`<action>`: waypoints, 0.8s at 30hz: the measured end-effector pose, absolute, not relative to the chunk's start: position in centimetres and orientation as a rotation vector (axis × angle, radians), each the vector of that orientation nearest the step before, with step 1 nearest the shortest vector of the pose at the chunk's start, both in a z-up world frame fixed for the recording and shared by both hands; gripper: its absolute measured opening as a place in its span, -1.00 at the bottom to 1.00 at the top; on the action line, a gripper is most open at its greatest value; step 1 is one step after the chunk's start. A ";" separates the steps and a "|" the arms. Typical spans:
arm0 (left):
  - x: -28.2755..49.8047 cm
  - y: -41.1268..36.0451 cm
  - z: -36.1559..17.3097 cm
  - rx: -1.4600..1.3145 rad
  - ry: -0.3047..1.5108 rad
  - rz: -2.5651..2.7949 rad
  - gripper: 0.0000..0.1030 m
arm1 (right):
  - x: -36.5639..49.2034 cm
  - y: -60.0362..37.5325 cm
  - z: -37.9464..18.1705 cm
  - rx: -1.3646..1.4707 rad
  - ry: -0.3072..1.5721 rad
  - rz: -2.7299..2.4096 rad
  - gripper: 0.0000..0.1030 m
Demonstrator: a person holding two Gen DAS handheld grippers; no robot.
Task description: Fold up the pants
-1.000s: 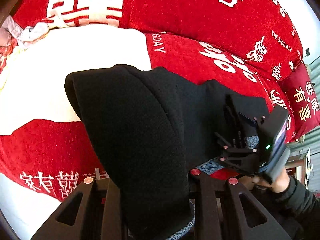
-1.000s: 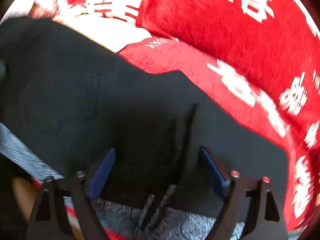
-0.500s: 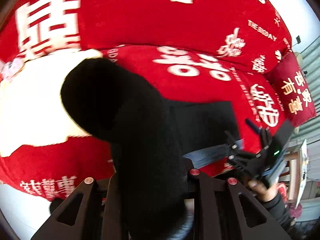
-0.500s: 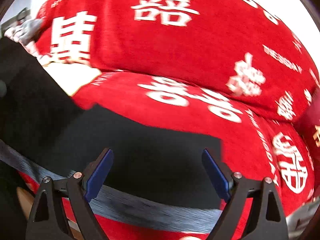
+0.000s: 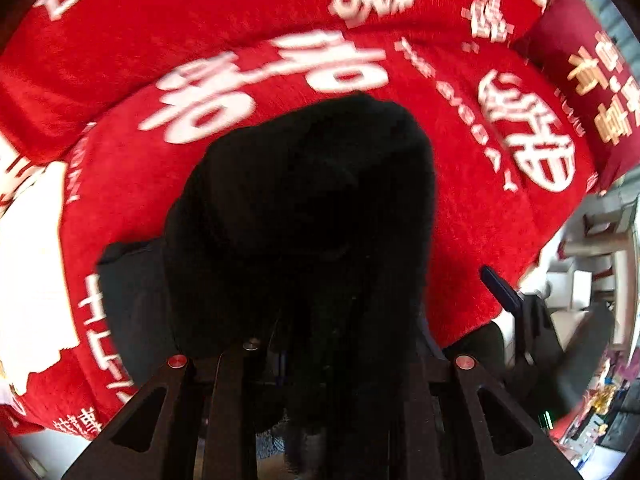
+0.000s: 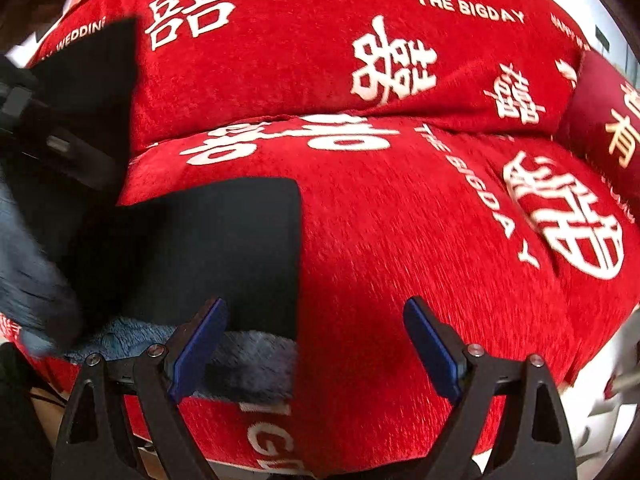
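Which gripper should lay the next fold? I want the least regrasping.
Left, probably. The left gripper is already shut on the black fleece pants, lifted above the red sofa cover; the right gripper is open and holds nothing.

Left wrist view pressed close behind black pants [image 5: 304, 216], right wrist view lower, both facing the red sofa cover [image 6: 400, 248]

Left gripper [image 5: 320, 360] fingers clamped — fabric bunched between them, right gripper [image 6: 316, 344] fingers spread wide — nothing between.
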State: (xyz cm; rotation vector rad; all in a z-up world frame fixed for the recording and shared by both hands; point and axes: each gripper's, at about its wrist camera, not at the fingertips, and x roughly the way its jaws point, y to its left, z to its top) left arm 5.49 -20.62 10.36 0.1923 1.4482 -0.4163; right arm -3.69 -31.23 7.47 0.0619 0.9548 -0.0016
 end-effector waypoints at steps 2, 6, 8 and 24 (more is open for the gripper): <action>6.1 -22.4 7.6 0.248 1.475 -0.394 -0.51 | -4.3 -31.7 7.2 0.090 0.955 0.020 0.79; 6.6 -22.6 5.9 0.166 1.487 -0.417 -0.03 | -6.1 -31.7 7.4 0.135 0.916 0.130 0.79; 6.3 -22.8 6.7 0.144 1.475 -0.459 0.21 | -6.8 -31.4 7.7 0.181 0.885 0.242 0.79; 3.1 -11.8 13.6 0.010 1.145 -0.346 0.99 | -4.8 -26.3 7.5 0.162 0.924 0.387 0.66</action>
